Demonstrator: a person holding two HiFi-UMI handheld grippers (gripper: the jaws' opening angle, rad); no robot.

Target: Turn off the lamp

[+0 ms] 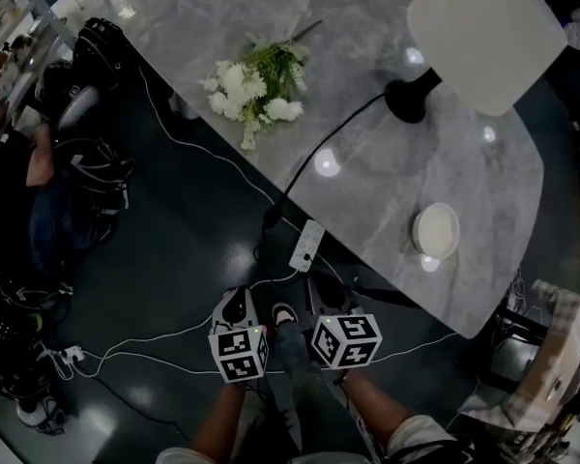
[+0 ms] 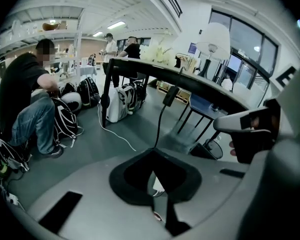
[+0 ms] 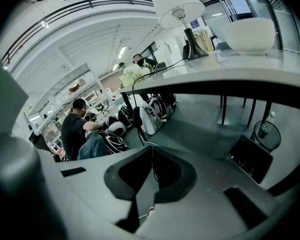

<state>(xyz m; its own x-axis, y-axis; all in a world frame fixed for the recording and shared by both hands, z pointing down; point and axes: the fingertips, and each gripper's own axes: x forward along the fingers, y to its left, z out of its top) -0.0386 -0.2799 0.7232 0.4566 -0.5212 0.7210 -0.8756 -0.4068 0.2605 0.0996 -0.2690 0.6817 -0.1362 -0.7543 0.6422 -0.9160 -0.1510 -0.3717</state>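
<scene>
Lamp (image 1: 485, 35), one, stands on table (image 1: 387, 177) beside one bowl (image 1: 436, 230), one flower bunch (image 1: 256, 85)

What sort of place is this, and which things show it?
Probably an open lab or workshop hall: storage shelving, backpacks on the floor, and a power strip with cables beside a grey table.

**Item 1, L gripper** (image 2: 153, 185): jaws together, nothing between; tilted fwd and down; L marker cube (image 1: 238, 354) on top

**Item 2, R gripper** (image 3: 151, 160): jaws together, nothing between; same fwd-down tilt; R marker cube (image 1: 346, 340) on top

**Pose:** both held low, side by side, near but not touching

**Arms:** L forearm (image 1: 220, 416) and R forearm (image 1: 375, 402) bare, converging fwd

**Leg:** shoe (image 1: 284, 313) shows between the grippers in head view
</scene>
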